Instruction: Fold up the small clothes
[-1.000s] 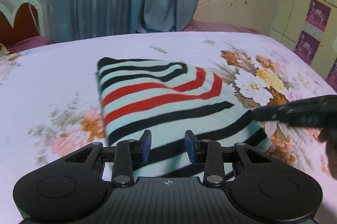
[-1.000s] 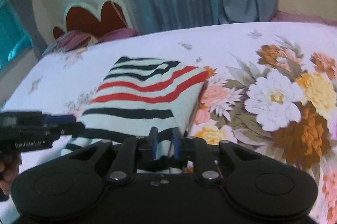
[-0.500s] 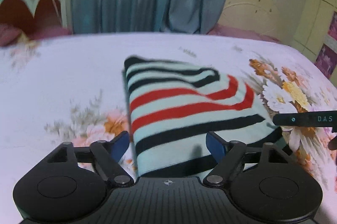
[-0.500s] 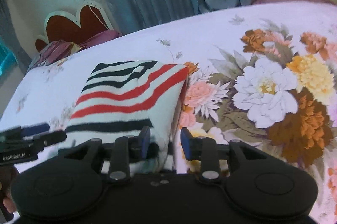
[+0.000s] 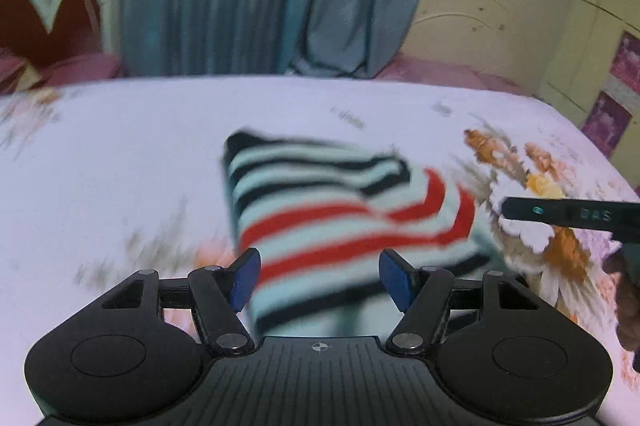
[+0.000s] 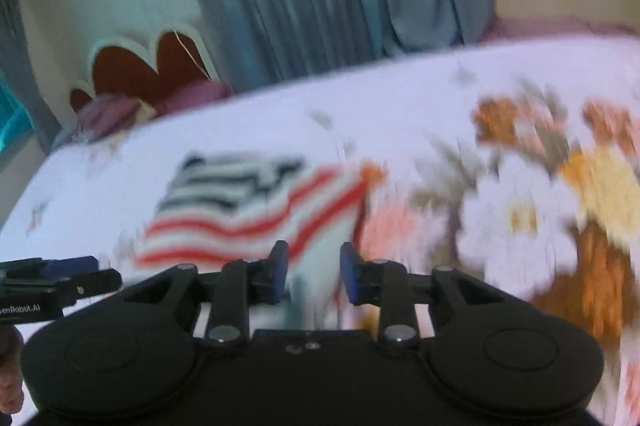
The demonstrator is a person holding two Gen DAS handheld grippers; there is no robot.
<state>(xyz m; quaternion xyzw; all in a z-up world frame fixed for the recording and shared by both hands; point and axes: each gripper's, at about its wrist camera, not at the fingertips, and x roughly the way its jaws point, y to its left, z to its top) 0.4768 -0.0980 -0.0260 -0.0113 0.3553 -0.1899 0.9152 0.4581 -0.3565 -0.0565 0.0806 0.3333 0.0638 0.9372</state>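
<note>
Folded striped garment (image 5: 344, 222), mint with black and red bands, flat on bed (image 5: 120, 162) ahead of my claws. Left claw (image 5: 320, 280) closing, empty; right claw (image 6: 314, 276) closing, pads clear of cloth.

A soft knitted striped garment (image 5: 340, 222) is lying on the bed's smooth floral cotton-like sheet (image 5: 120, 154), framed by a matt black plastic hand-held gripper (image 5: 320, 276).

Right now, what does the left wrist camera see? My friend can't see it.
A folded striped garment, in mint, black and red, lies on a flowery bedsheet. The left gripper frames its near edge, jaws closing but blue pads off the cloth. The right gripper pokes in from the right, and the view is blurred.
</note>
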